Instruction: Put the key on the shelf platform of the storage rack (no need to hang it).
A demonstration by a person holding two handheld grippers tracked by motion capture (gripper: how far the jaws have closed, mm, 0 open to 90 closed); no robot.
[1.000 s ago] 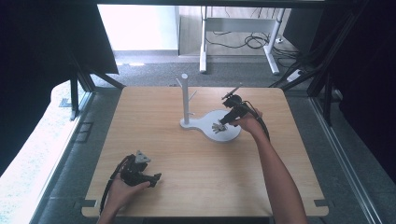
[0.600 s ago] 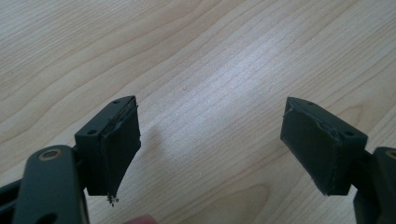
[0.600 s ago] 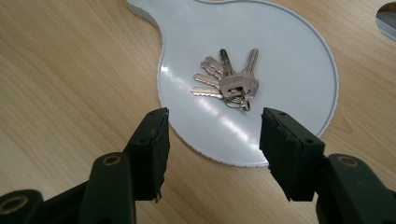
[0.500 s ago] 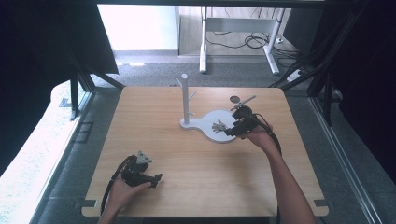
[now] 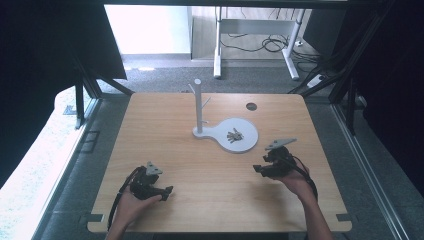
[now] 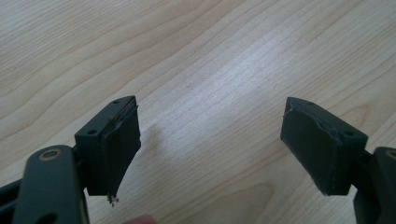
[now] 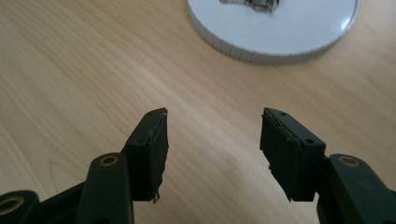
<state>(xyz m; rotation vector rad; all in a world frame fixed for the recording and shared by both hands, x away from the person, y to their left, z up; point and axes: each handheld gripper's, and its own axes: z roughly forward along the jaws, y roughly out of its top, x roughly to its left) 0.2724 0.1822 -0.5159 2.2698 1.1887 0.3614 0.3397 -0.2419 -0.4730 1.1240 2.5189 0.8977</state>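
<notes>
A white stand (image 5: 198, 107) with an upright post and short pegs rises from a round white dish (image 5: 246, 143) at mid table. A small bunch of metal pieces (image 5: 234, 135) lies on the dish. My right gripper (image 5: 257, 169) hovers over bare wood in front of the dish, open, its jaws having just been opening with nothing between them. In the right gripper view the right gripper (image 7: 212, 140) points at the dish (image 7: 280, 37), with the metal pieces (image 7: 254, 3) at the top edge. My left gripper (image 5: 168, 190) rests near the front left, open. In its own view the left gripper (image 6: 210, 135) has bare wood between its pads.
The wooden table (image 5: 165, 130) has a dark round hole (image 5: 251, 106) near its far right. Dark frame bars stand along both sides. Beyond the far edge are desk legs (image 5: 218, 45) and cables on the floor.
My right gripper has drawn back from the dish toward the near right of the table, leaving the metal pieces on the dish. The left gripper has stayed put.
</notes>
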